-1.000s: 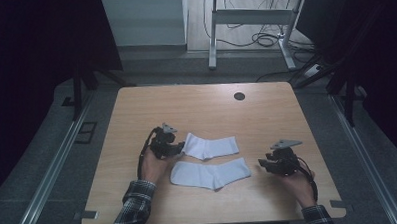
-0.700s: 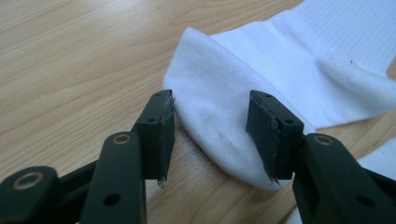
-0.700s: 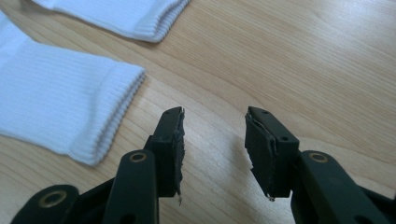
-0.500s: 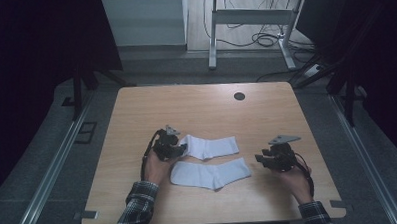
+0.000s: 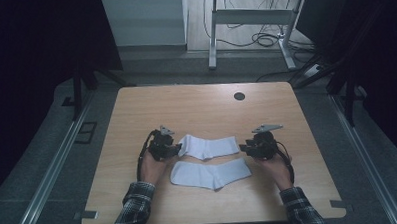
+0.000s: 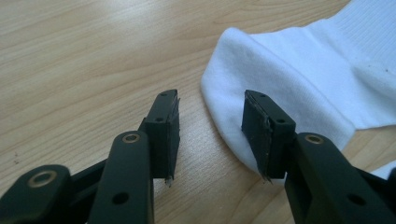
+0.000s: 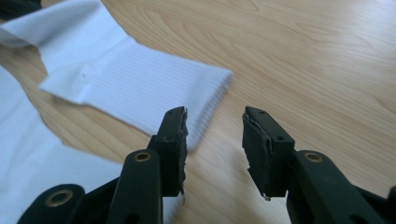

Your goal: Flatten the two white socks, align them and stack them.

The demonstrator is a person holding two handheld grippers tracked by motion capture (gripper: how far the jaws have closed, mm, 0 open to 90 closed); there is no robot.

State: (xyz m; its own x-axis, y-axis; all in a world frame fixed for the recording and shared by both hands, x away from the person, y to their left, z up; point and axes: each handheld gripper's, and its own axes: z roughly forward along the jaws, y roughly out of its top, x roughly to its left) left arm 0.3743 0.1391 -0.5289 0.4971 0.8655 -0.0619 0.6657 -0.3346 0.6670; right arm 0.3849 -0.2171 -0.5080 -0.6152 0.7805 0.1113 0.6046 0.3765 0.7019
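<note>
Tools sit spread at each end of the far sock [image 5: 209,147]: left tool [image 5: 177,150], right tool [image 5: 244,146]. Each should pinch its end evenly.

Dim room: wooden table [image 5: 196,109], grey floor [image 5: 50,157], metal desk frame [image 5: 250,16] behind.

On the bench [image 5: 196,107], two white socks [image 5: 209,147] lie between the left tongs [image 5: 177,150] and the right tongs [image 5: 243,146], the far sock's ends beside both.

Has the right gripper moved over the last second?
Yes. The right gripper has moved left across the table, closing on the far sock's cuff end.
</note>
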